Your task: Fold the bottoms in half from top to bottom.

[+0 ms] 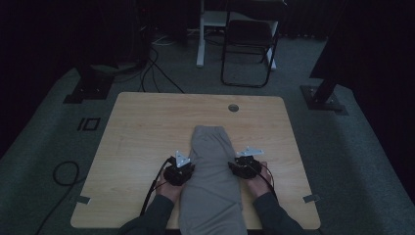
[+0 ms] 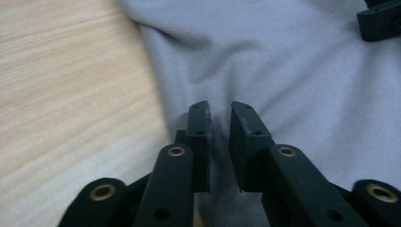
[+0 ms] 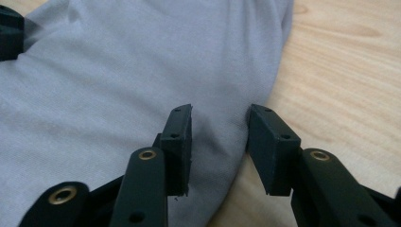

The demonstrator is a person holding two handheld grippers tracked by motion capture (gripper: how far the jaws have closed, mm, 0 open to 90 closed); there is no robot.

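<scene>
High view: a grey cloth lies lengthwise down the lower centre of a wooden table. Left gripper sits at its left edge, right gripper at its right edge. Both pairs of jaws stand apart over the fabric, pinching nothing.

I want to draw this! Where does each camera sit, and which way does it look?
High view: sits above the person's side, looks forward and down on the wooden table, the grey cloth, both forearms and the left tongs and right tongs.
Left gripper view: rides on the left tongs, looks along its black jaws at the cloth's edge.
Right gripper view: rides on the right tongs, looks along its jaws, which straddle the cloth's other edge.
Shared: the cloth on the table; each gripper view catches the other tongs in a top corner.
</scene>
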